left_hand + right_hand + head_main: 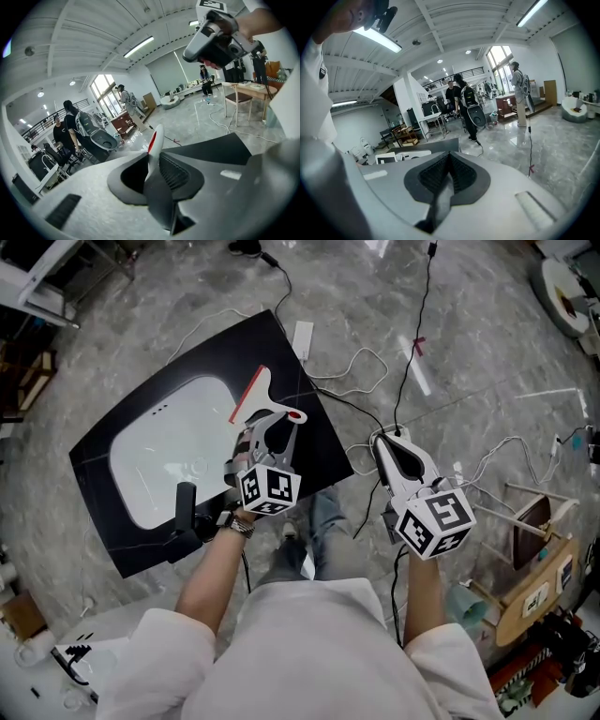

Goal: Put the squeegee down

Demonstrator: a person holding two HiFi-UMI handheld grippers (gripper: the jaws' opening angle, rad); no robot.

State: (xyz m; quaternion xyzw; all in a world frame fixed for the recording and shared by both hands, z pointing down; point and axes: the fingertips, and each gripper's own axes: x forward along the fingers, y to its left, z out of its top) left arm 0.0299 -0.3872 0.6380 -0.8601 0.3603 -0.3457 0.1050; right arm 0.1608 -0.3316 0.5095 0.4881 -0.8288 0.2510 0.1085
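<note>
Head view: the squeegee (265, 392) is being gripped by its white handle in the left gripper (273, 430), whose jaws are being held partly apart by that handle. It is being held over the near right part of the black panel (103, 465), red blade pointing far and left, probably so that it can be laid flat there. The right gripper (384, 444) is being held to the right, off the panel and above the grey floor (375, 296), likely so that it is out of the way. A dark upright piece (185, 504) is standing near the panel's near edge, left of the left gripper. That piece and the loose cables (361, 367) trailing past the panel's far right corner are being judged the only things likely to snag.

Left gripper view: the squeegee is being seen edge-on between the 2 ribbed pads (176, 171), its tip reaching far beyond them. The right gripper is being shown high at the right, and several people (70, 126) are standing far off.

Right gripper view: the 2 jaws are being held together with nothing between them. The panel's edge is being glimpsed beyond them, with more people far behind.
</note>
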